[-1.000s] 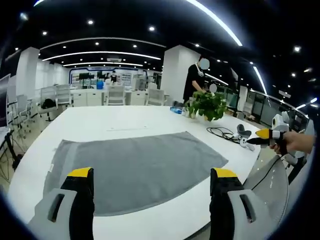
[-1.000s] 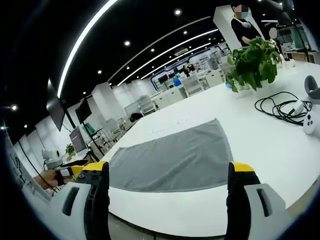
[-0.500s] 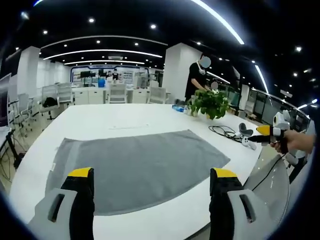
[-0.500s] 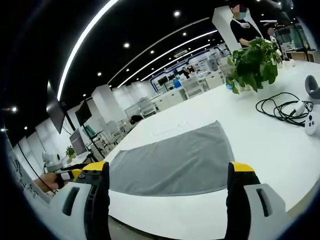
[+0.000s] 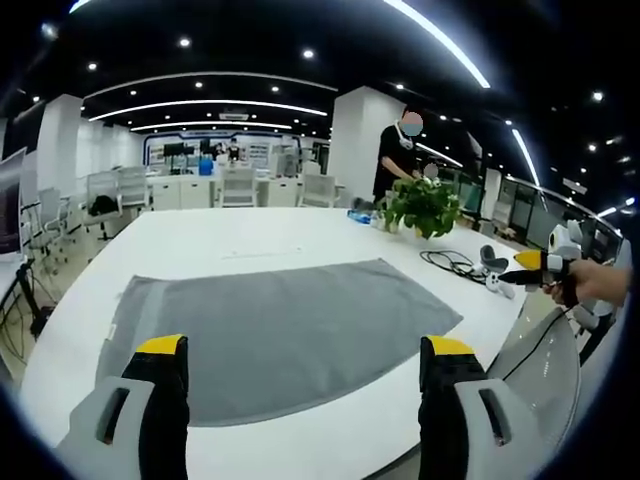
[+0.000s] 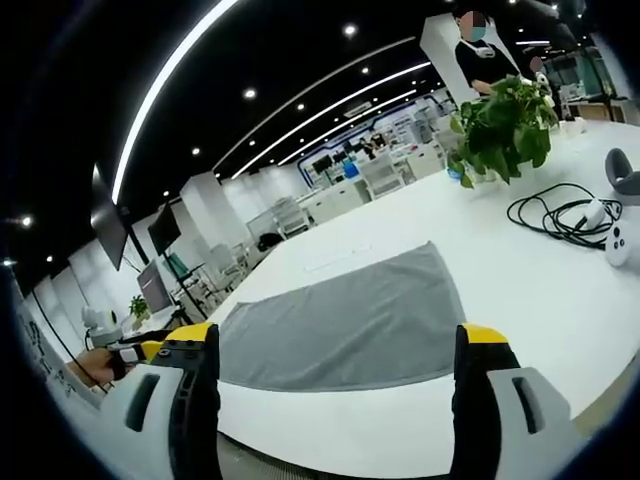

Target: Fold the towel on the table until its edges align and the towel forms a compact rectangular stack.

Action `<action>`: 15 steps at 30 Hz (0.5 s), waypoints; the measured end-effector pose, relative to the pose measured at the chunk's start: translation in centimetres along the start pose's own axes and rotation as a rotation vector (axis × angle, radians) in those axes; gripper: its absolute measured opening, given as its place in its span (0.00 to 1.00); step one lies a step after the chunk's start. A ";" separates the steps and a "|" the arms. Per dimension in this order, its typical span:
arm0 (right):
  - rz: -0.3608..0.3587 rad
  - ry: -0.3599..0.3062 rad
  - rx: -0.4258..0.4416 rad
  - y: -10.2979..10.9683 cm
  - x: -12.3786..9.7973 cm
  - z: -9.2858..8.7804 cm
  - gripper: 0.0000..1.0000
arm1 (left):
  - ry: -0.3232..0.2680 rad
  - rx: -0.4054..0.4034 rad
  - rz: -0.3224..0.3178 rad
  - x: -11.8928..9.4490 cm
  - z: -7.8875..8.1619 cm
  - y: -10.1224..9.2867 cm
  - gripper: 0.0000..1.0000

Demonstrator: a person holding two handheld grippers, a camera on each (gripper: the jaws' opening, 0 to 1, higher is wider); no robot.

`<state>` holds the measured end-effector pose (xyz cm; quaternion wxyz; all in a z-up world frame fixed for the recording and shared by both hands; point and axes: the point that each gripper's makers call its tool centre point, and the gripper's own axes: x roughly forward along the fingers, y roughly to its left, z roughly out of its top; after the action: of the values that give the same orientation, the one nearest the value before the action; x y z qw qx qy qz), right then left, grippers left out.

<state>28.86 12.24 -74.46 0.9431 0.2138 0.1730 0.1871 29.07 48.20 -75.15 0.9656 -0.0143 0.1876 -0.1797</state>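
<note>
A grey towel (image 5: 280,325) lies spread flat on the white table (image 5: 240,235), its long side across the left gripper view. My left gripper (image 5: 303,348) hovers over the near edge of the table, open, with nothing between its yellow-tipped jaws. At the right of that view a hand holds my right gripper (image 5: 528,267) off the table's end. In the right gripper view the towel (image 6: 350,320) stretches away to the left. My right gripper (image 6: 336,335) is open and empty, short of the towel. The left gripper (image 6: 142,350) peeks in at the far left.
A potted plant (image 5: 420,205) (image 6: 500,125) stands at the far end of the table, with a coiled black cable (image 5: 445,265) (image 6: 560,212) and white controllers (image 5: 490,272) (image 6: 620,240) beside it. A person (image 5: 395,160) stands behind the plant. Chairs and desks line the back.
Both views have drifted only slightly. The towel lies as before and both grippers stay open.
</note>
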 end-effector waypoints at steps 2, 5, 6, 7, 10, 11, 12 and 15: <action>0.000 0.008 -0.002 0.0 0.0 -0.2 0.98 | 0.002 -0.003 0.000 -0.1 -0.2 0.0 0.99; 0.000 0.012 -0.002 0.0 -0.1 -0.3 0.98 | 0.003 -0.007 0.003 -0.2 -0.4 0.0 0.99; -0.001 0.011 -0.001 0.0 -0.1 -0.3 0.98 | 0.005 -0.008 0.004 -0.3 -0.5 0.0 0.99; -0.002 0.011 -0.001 0.1 -0.1 -0.3 0.98 | 0.008 -0.009 0.005 -0.3 -0.6 0.0 0.99; -0.005 0.010 0.000 0.1 -0.1 -0.4 0.98 | 0.030 -0.004 0.005 -0.3 -1.2 -0.1 0.99; -0.006 0.009 0.001 0.1 -0.1 -0.4 0.98 | 0.032 -0.003 0.004 -0.3 -1.3 -0.1 0.99; -0.006 0.008 0.003 0.1 -0.2 -0.4 0.98 | 0.035 -0.004 0.003 -0.3 -1.4 -0.2 0.99; -0.009 0.007 0.003 0.0 -0.3 -0.4 0.98 | 0.036 -0.006 0.001 -0.3 -1.4 -0.3 0.99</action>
<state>28.44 12.22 -74.69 0.9429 0.2140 0.1774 0.1835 28.21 48.10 -76.34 0.9621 -0.0138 0.2054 -0.1787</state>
